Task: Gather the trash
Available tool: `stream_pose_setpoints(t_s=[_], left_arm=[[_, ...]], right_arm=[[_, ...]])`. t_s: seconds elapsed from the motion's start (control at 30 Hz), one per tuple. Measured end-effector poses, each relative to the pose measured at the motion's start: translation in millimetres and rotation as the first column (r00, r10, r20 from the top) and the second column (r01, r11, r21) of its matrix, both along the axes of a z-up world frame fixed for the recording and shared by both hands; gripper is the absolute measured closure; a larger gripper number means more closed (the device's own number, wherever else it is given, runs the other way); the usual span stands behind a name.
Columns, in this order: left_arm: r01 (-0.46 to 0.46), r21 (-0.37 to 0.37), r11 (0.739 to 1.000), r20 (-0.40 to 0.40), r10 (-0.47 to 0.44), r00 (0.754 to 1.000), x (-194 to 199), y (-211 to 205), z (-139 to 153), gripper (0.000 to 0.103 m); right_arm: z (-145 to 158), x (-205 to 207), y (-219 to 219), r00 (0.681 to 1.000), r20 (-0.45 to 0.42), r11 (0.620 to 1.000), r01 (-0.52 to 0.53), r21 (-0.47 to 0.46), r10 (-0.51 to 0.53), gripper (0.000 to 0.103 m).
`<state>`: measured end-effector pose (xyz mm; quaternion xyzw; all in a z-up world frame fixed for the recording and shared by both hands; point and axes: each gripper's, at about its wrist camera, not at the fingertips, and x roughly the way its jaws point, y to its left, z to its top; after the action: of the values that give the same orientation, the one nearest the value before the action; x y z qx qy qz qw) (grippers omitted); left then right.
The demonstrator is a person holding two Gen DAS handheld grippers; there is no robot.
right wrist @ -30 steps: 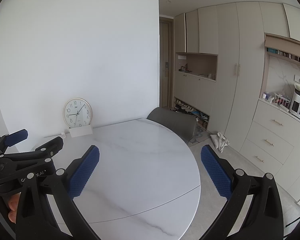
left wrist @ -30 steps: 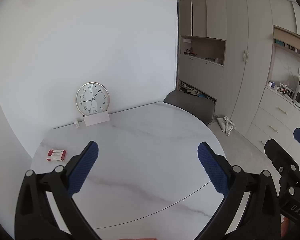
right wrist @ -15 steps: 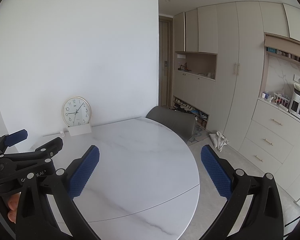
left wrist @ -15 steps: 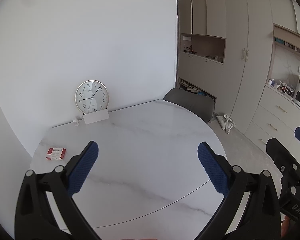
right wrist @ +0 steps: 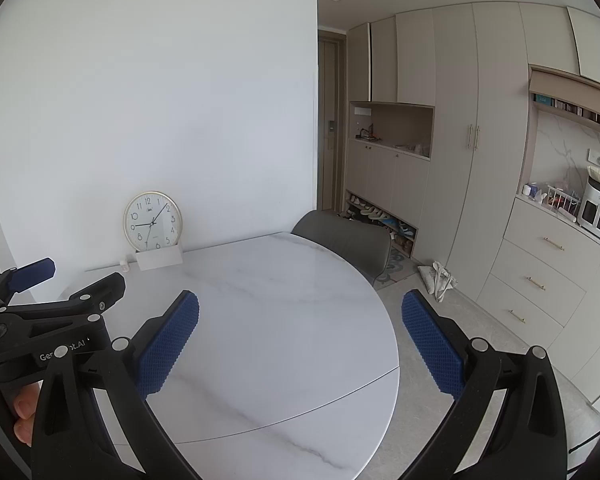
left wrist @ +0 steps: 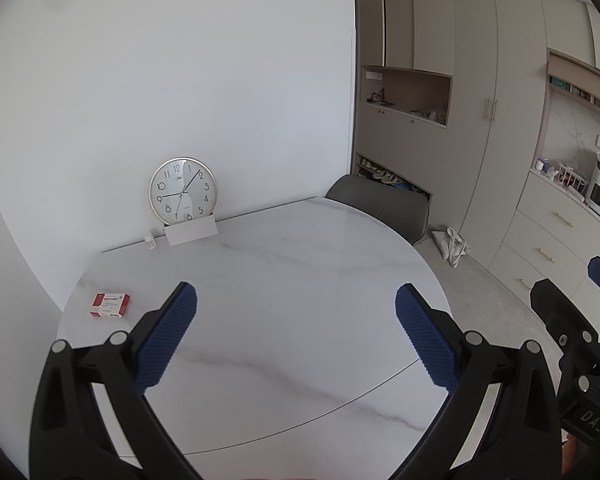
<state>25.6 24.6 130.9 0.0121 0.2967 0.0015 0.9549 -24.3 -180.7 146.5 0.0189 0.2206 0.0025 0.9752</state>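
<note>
A small red and white box [left wrist: 110,305] lies on the white marble table [left wrist: 284,280] near its left edge. My left gripper [left wrist: 296,338] is open and empty, held above the table's near part, right of the box. My right gripper [right wrist: 300,340] is open and empty above the table's near right part [right wrist: 284,304]. The left gripper also shows at the left of the right wrist view [right wrist: 40,292]. The right gripper shows at the right edge of the left wrist view [left wrist: 572,312]. The box is hidden in the right wrist view.
A round clock [left wrist: 183,191] leans on the wall behind a white card [left wrist: 191,232], with a tiny white bottle [left wrist: 151,241] beside it. A grey chair [left wrist: 380,206] stands at the far side. A white bag [left wrist: 452,245] lies on the floor by the cabinets [left wrist: 548,248].
Both views have shifted slightly: the clock, card and box sit a little higher in frame than a second ago. Both grippers stay open and empty.
</note>
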Motion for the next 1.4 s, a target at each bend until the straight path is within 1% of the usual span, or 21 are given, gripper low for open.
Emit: stream_pose_setpoints(t_s=[0.6,1.4], left_arm=[[-0.005,-0.003,1.000,-0.004,0.005,1.000,-2.7,-0.6,-1.1,0.008],[0.012,-0.003,1.000,-0.016,-0.012,1.000,0.9,-0.5,-4.9,0.008]], right_arm=[[-0.4,-1.2,0.6,1.000,-0.002,1.000,0.001,0.003,-0.001,0.002],[-4.0,-0.3,4.1,1.000,-0.014,1.000,0.005,0.006,-0.005,0.002]])
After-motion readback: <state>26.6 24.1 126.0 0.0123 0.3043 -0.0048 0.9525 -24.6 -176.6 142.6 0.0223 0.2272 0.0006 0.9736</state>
